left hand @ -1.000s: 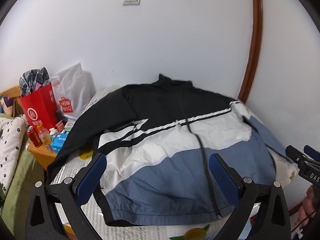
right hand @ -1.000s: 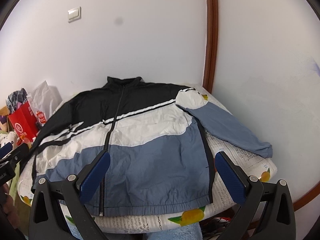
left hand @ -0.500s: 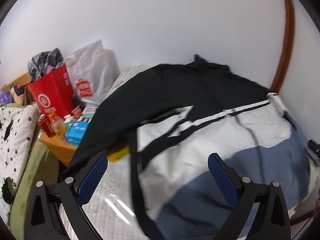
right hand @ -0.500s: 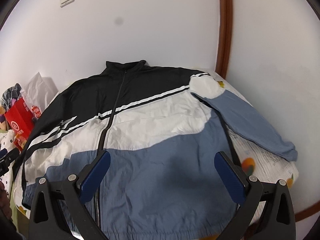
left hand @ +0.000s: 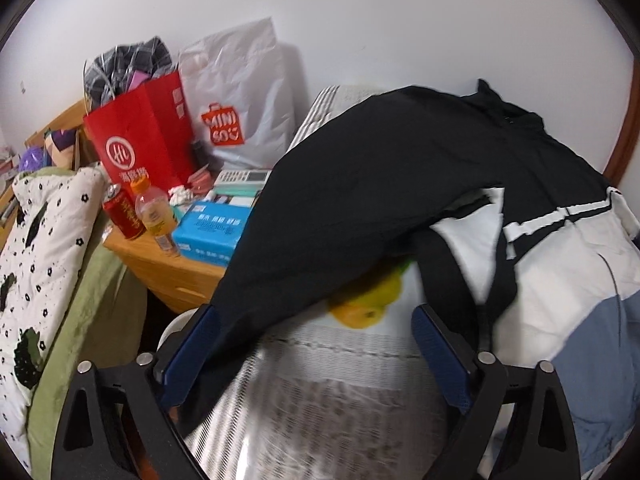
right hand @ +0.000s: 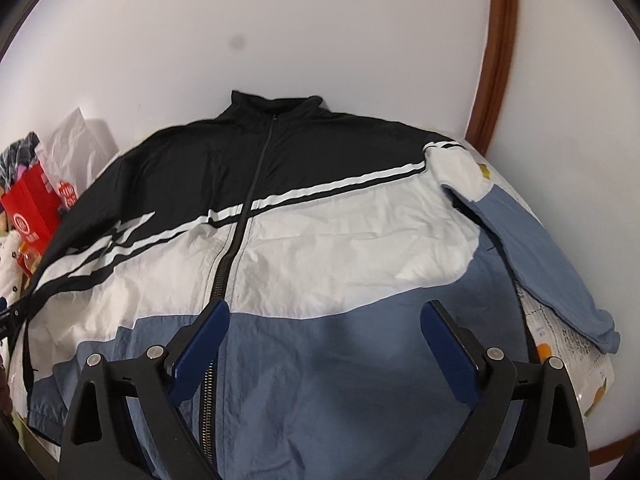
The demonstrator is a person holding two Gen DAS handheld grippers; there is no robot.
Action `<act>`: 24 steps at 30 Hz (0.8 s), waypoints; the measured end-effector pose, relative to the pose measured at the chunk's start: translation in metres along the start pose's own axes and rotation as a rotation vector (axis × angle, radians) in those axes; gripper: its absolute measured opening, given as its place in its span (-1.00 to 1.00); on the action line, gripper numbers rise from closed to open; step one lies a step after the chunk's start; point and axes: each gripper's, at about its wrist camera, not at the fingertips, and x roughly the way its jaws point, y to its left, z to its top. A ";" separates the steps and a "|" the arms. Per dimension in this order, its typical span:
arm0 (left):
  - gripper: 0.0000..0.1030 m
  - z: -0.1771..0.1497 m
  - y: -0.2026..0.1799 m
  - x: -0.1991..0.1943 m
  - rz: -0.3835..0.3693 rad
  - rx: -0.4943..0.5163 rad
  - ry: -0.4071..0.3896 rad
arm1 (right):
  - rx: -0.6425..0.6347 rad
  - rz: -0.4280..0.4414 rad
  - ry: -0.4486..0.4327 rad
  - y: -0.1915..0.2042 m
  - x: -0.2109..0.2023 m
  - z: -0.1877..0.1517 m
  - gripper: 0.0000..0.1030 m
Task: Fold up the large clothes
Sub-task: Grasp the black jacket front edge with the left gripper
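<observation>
A large zip jacket (right hand: 320,240), black on top, white in the middle and blue at the hem, lies spread face up on the bed. Its black left sleeve (left hand: 320,232) hangs off the bed's left edge. Its blue right sleeve (right hand: 532,264) lies out to the right. My left gripper (left hand: 316,352) is open and empty, low over the bedsheet (left hand: 344,364), with the black sleeve's lower end passing by its left finger. My right gripper (right hand: 324,344) is open and empty above the blue hem, just right of the zip.
A wooden bedside cabinet (left hand: 168,268) left of the bed holds a red paper bag (left hand: 140,136), a white plastic bag (left hand: 240,92), a can (left hand: 122,212), a bottle (left hand: 154,216) and a blue tissue pack (left hand: 216,228). A spotted quilt (left hand: 36,256) lies at far left. The wall is close behind.
My left gripper has swung left and down toward the black sleeve at the bed's left edge. My right gripper has moved in closer over the jacket's blue hem. Both stay open.
</observation>
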 end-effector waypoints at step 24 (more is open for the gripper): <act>-0.87 0.043 0.015 0.020 0.004 -0.009 -0.007 | -0.008 -0.107 0.015 0.013 -0.012 0.009 0.85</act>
